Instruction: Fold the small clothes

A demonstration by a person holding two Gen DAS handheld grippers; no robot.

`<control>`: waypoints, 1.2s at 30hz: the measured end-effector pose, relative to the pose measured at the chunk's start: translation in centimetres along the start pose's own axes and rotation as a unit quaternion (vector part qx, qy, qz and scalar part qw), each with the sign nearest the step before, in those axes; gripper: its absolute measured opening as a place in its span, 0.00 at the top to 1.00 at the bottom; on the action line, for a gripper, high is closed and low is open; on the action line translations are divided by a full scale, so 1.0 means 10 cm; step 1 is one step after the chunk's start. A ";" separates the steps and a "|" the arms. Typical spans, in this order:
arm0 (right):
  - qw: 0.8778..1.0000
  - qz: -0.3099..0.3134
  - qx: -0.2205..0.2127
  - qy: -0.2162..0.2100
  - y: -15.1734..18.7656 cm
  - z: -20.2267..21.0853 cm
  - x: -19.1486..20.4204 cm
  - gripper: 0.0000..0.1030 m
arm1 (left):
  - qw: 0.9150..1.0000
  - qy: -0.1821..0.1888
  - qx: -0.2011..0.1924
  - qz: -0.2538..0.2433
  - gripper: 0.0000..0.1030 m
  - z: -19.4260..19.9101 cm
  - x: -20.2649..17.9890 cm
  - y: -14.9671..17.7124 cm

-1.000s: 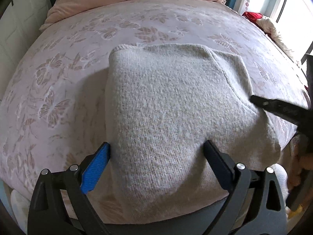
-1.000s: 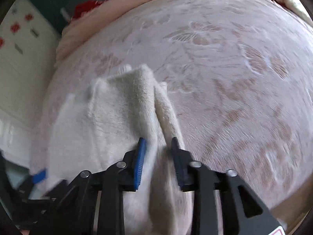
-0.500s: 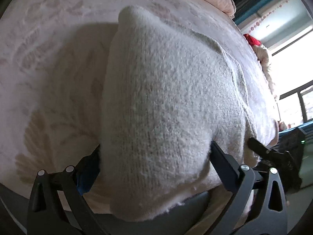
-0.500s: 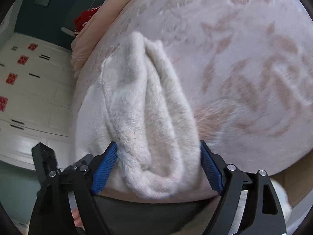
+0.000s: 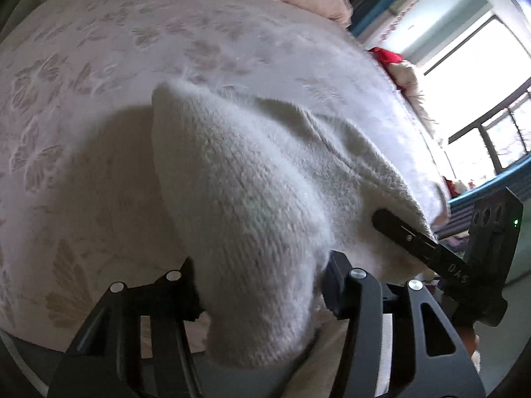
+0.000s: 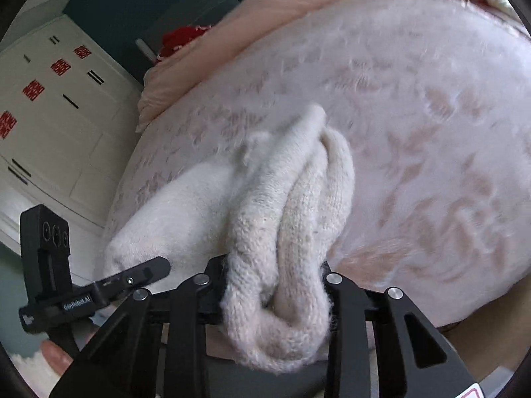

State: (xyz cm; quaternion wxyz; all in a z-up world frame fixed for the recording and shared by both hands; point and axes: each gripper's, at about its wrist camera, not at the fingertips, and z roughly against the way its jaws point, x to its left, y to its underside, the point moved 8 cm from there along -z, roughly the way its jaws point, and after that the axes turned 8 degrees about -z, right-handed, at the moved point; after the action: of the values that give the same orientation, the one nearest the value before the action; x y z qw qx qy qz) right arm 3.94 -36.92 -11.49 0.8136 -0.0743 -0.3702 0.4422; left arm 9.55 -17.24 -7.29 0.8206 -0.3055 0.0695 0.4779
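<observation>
The left gripper (image 5: 262, 285) has just been closing, and its fingers (image 5: 335, 282) now pinch a thick fold of the cream knitted sweater (image 5: 252, 199). The right gripper (image 6: 273, 285) has likewise been closing, and its fingers (image 6: 328, 282) squeeze a bunched roll of the sweater. Beyond both sets of fingertips, the sweater slopes down onto the bed (image 5: 83, 106).

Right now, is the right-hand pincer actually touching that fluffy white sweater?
Touching. In the right wrist view the right gripper, whose jaws have just been closing, pinches a bunched fold of the sweater, with knit bulging out between them.
</observation>
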 end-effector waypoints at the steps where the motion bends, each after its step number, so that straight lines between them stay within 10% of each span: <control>1: 1.000 0.000 0.002 0.007 0.02 0.02 -0.06 0.71 | 1.000 0.003 0.005 -0.004 0.44 -0.04 -0.01 0.03; 6: 0.996 -0.054 0.064 0.042 0.37 -0.36 -0.55 0.50 | 0.997 -0.030 0.068 0.037 0.08 -0.55 0.19 0.38; 11: 0.993 -0.095 0.063 0.026 0.41 -0.38 -0.64 0.28 | 0.998 -0.019 0.055 0.039 0.04 -0.64 0.22 0.35; 14: 0.990 -0.125 0.067 0.005 0.37 -0.45 -0.72 0.33 | 0.996 -0.008 0.062 0.058 0.04 -0.74 0.24 0.33; 17: 0.989 -0.135 0.057 -0.015 0.33 -0.42 -0.71 0.60 | 0.997 -0.031 0.064 0.020 0.21 -0.71 0.09 0.23; 21: 0.994 -0.105 0.025 0.000 0.25 -0.21 -0.42 0.66 | 0.994 -0.077 0.051 -0.051 0.46 -0.50 -0.21 0.05; 36: 0.986 0.015 -0.163 -0.020 -0.24 1.36 0.86 0.67 | 0.978 -0.088 -0.095 -0.164 0.50 1.01 -1.08 -0.62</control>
State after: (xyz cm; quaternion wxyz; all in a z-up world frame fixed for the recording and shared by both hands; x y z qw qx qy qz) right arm -0.70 -34.47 3.96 0.7762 -0.2027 -0.4522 0.3899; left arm 7.14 -21.74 7.90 0.8579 -0.3464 -0.0999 0.3662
